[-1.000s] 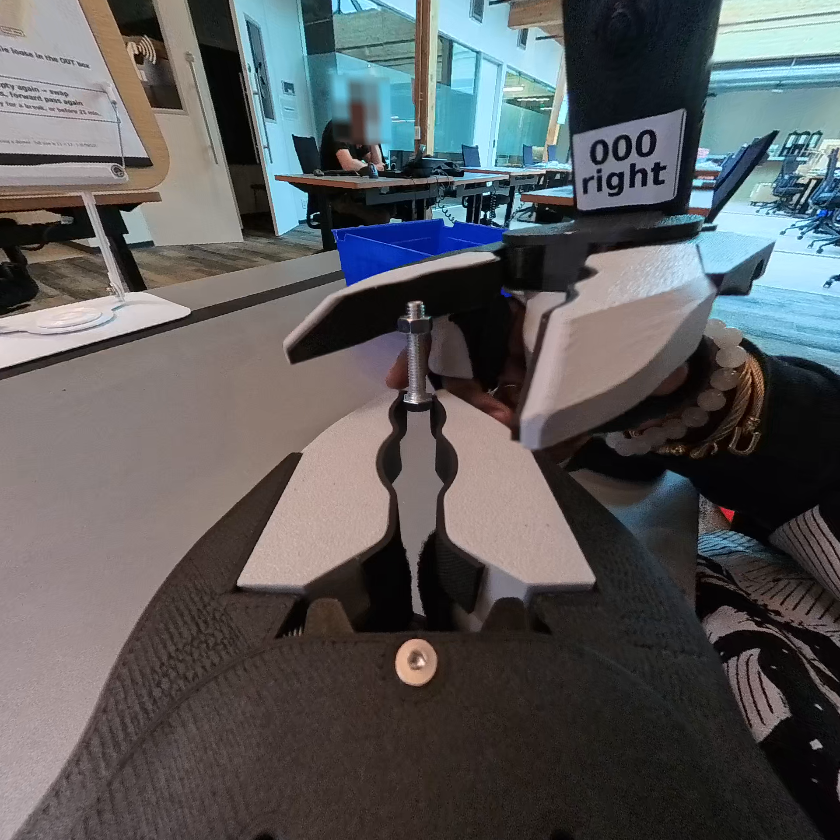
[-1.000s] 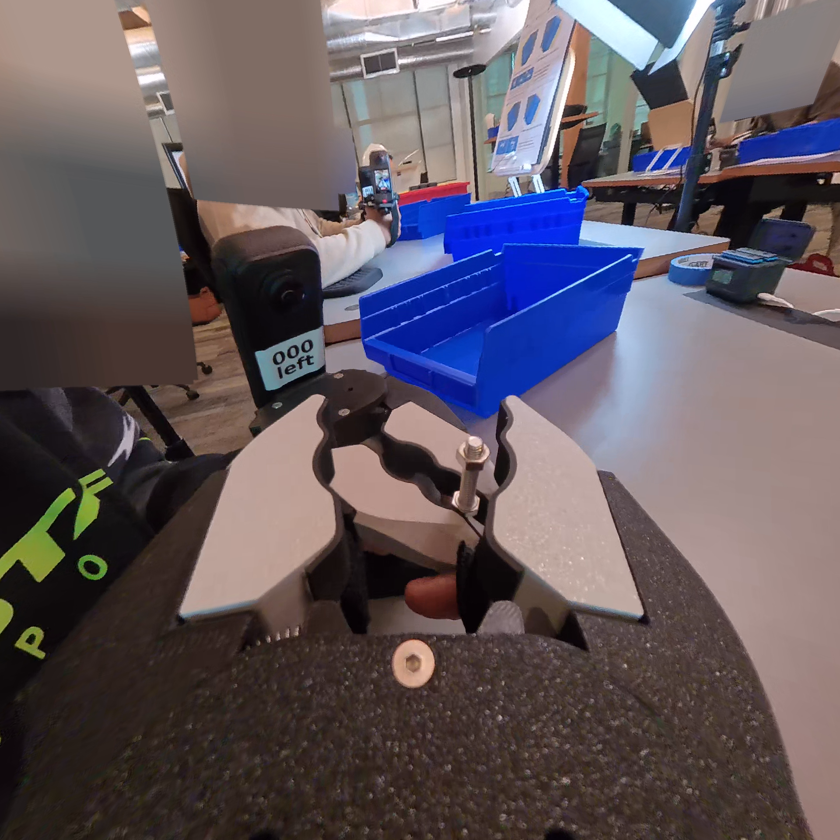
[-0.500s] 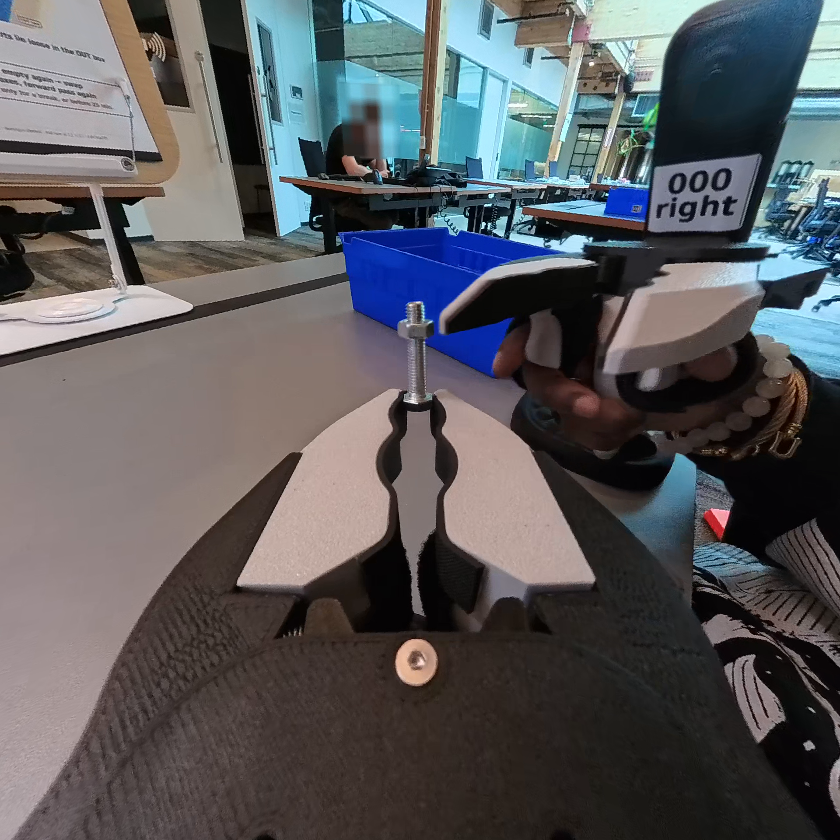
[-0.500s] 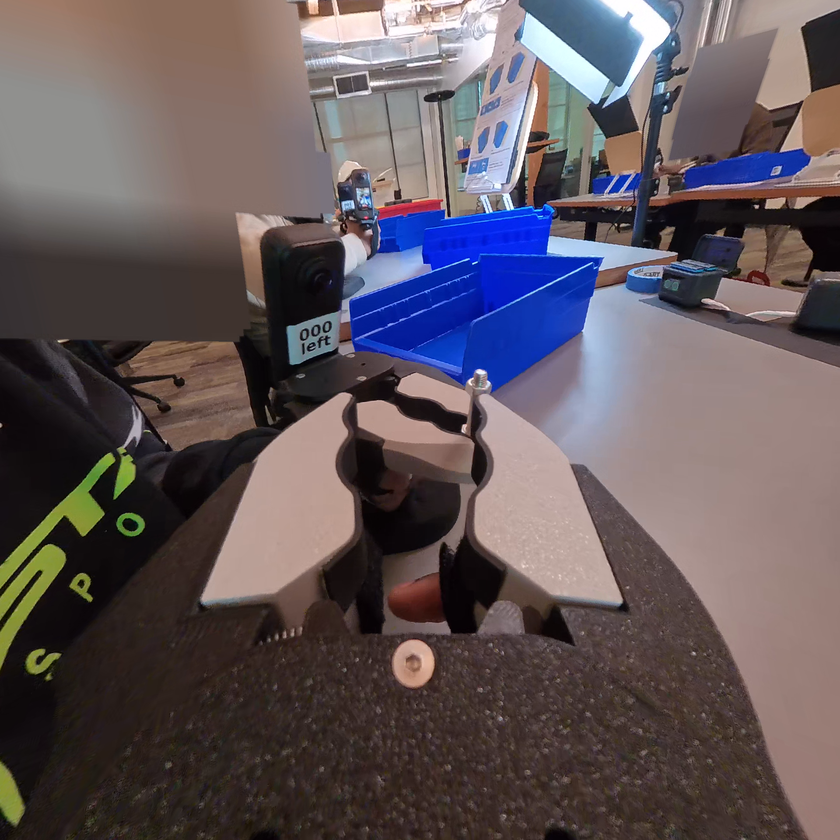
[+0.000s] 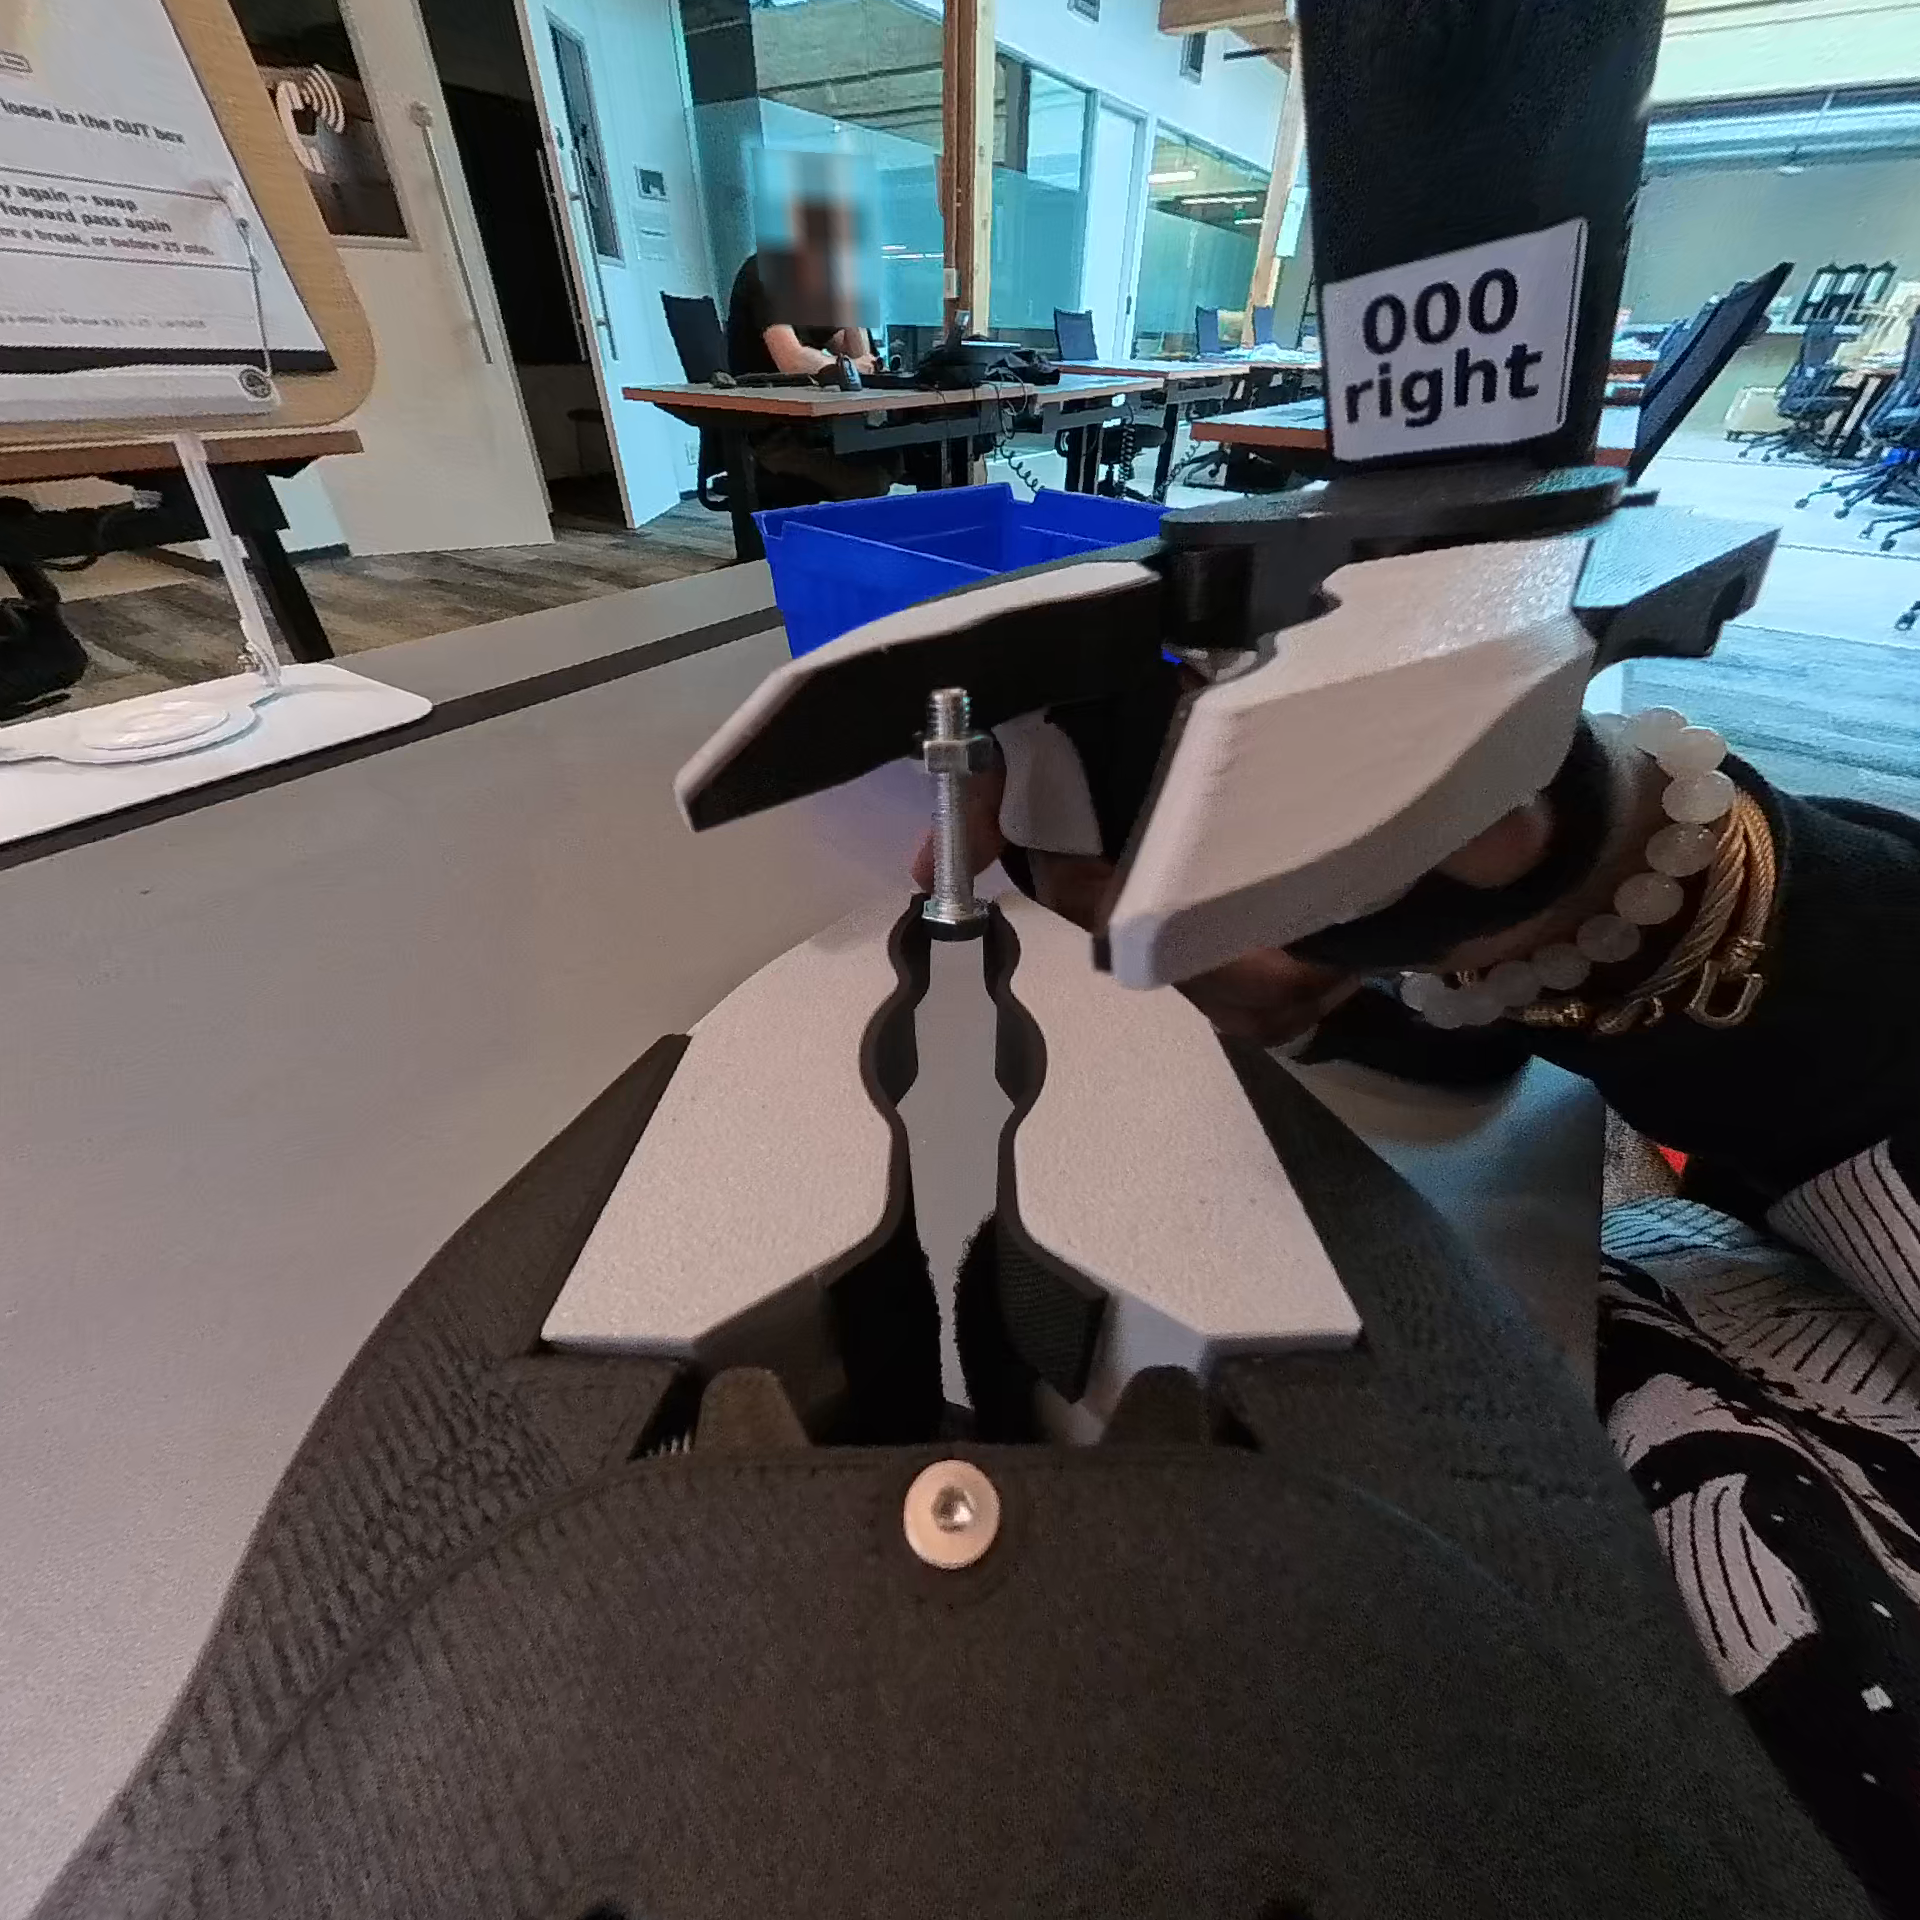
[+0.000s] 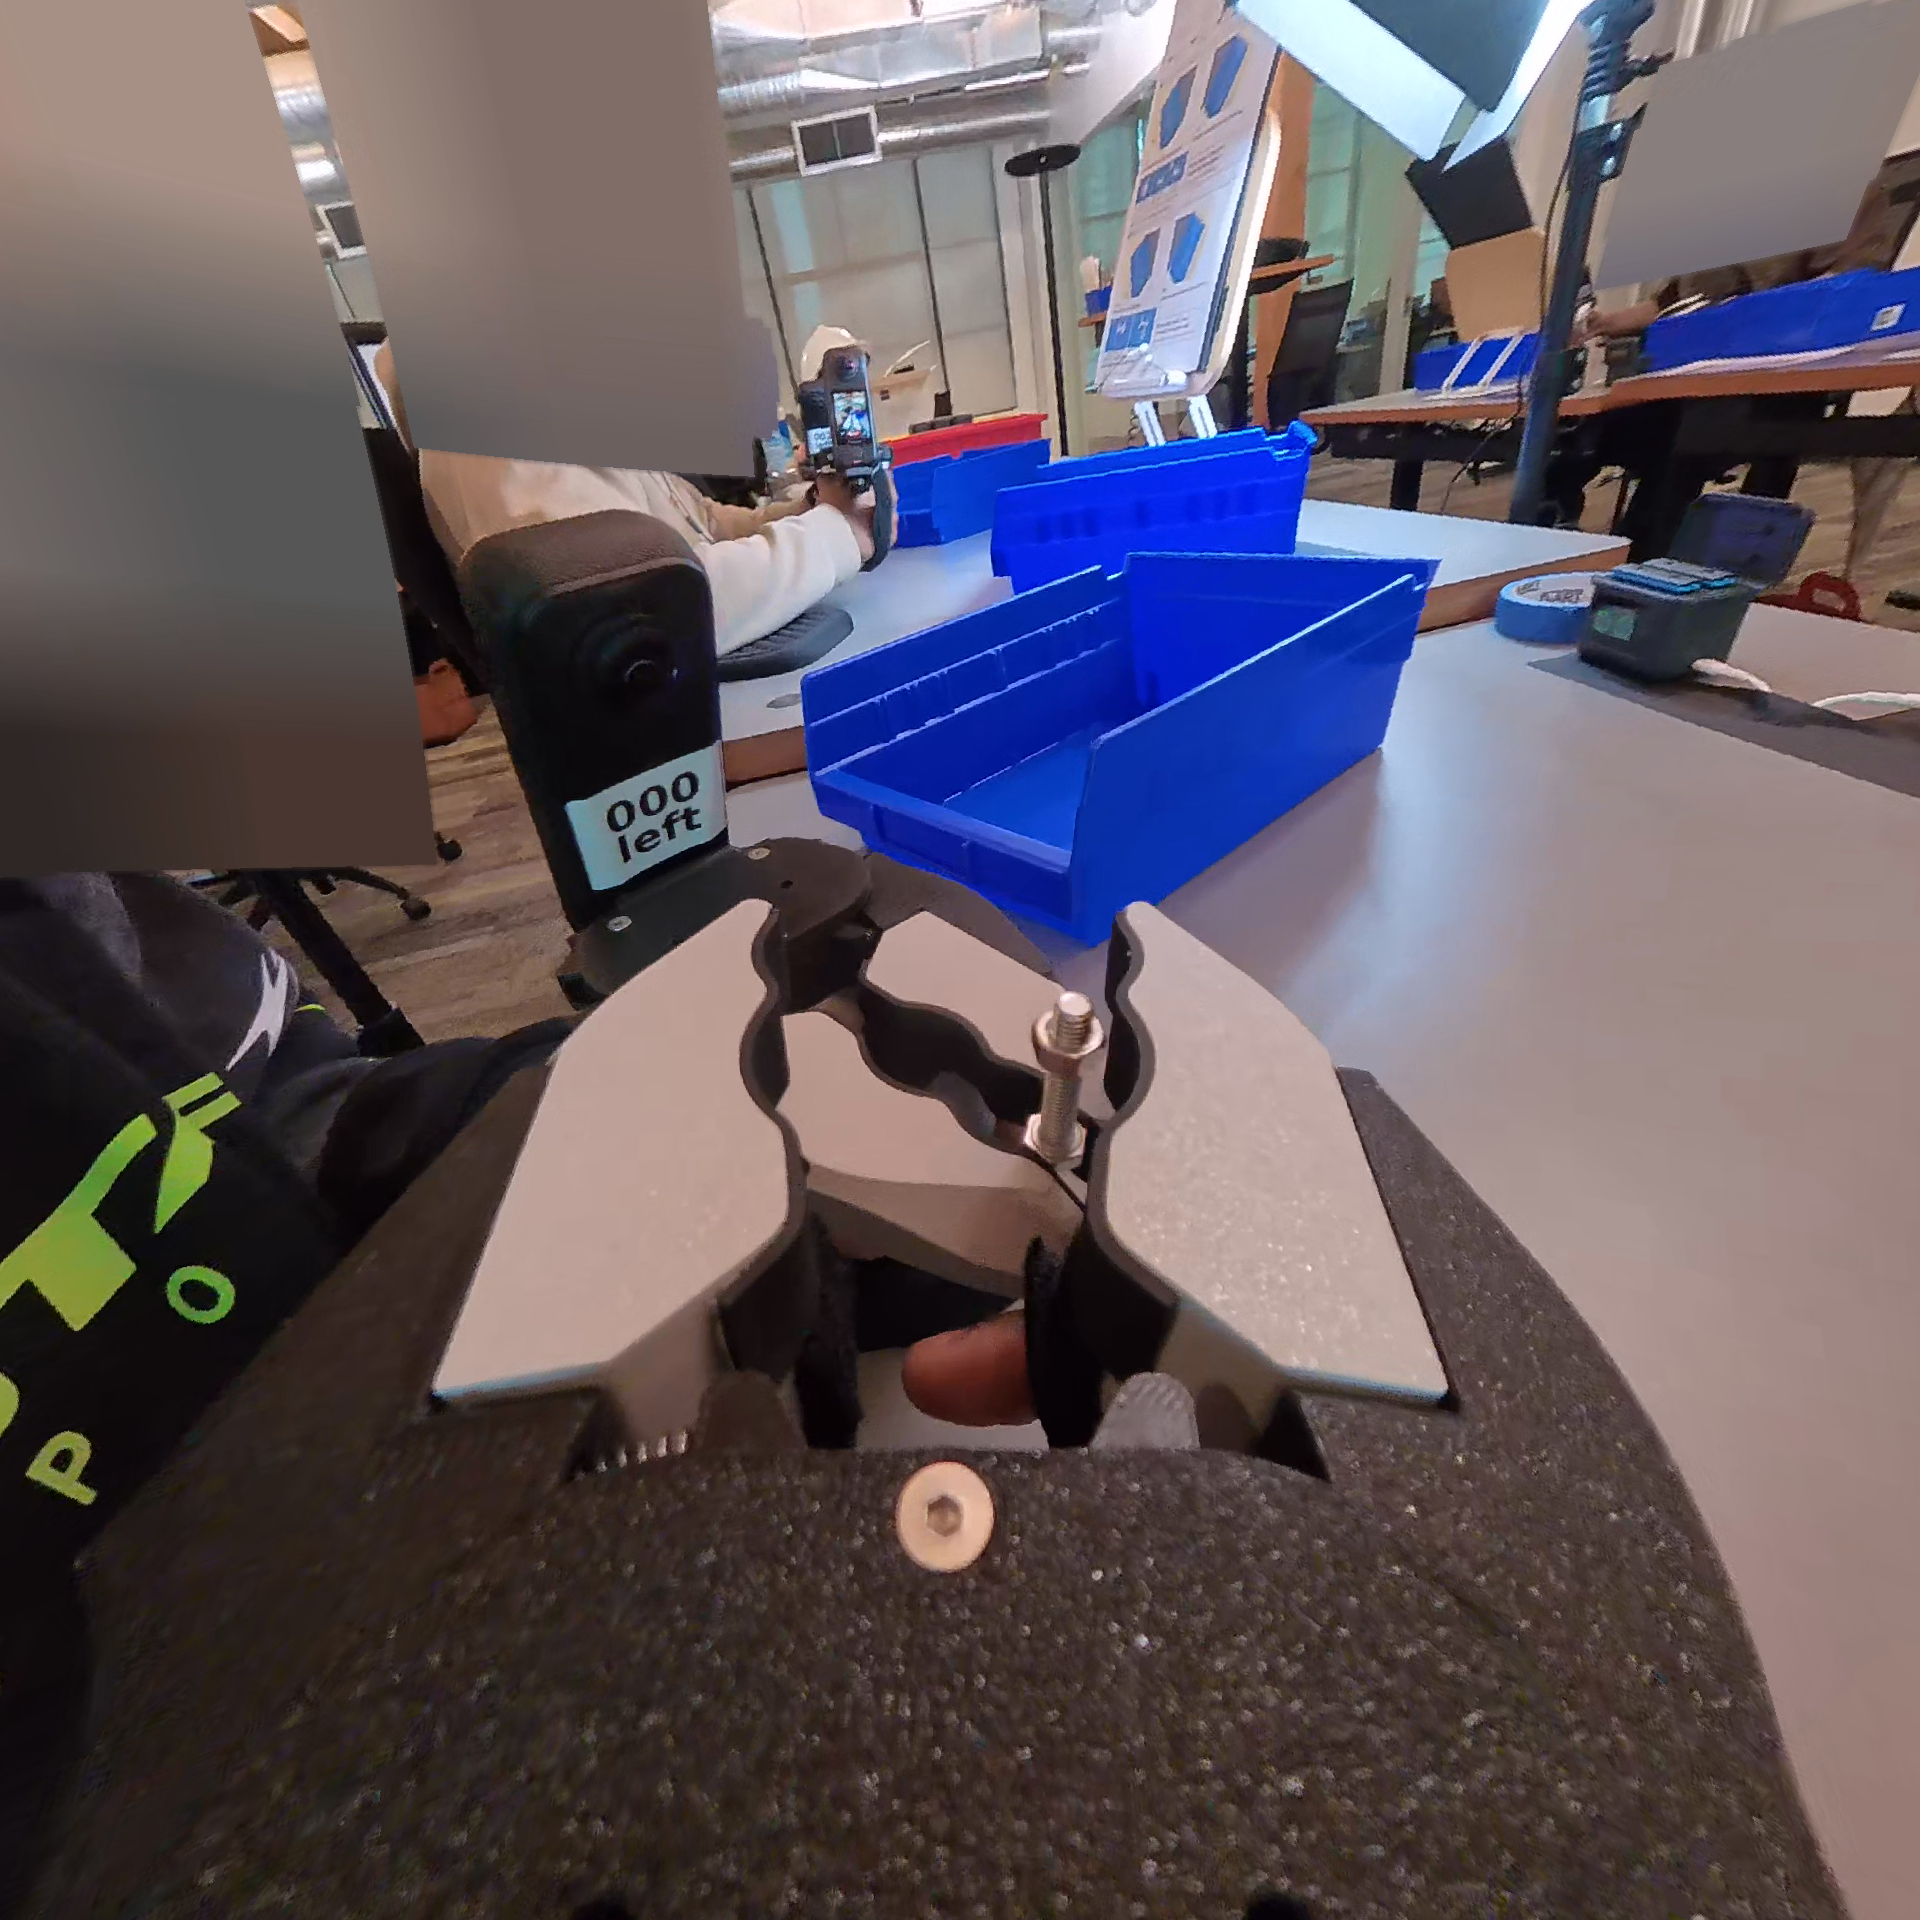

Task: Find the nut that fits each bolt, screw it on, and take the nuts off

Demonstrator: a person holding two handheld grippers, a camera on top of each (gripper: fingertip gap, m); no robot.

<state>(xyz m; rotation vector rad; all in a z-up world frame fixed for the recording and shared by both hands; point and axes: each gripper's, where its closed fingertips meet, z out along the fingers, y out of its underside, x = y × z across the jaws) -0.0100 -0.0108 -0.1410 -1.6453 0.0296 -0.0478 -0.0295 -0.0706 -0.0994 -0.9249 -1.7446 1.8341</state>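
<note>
Pinching the hex bolt (image 5: 950, 831) head at frame centre, the left gripper (image 5: 951, 920) holds it upright – presenting the nut (image 5: 954, 750) to the right gripper (image 6: 940, 1023), jaws spread around it, untouching.

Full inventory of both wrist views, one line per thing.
bolt: 1, silver, upright, head clamped at the left gripper's tips
nut: 1, silver, threaded near the bolt's top
bin: 1 near, blue, on the table behind the grippers; more blue bins on the desk beyond
table: 1, grey, under everything
sign stand: 1, white, far left on the table
tape roll: 1, blue, far right
case: 1, dark, beside the tape roll
left gripper: shut on the bolt head
right gripper: open, fingers either side of the bolt, not pressing
hand: on the right gripper, bead bracelets at the wrist
</note>
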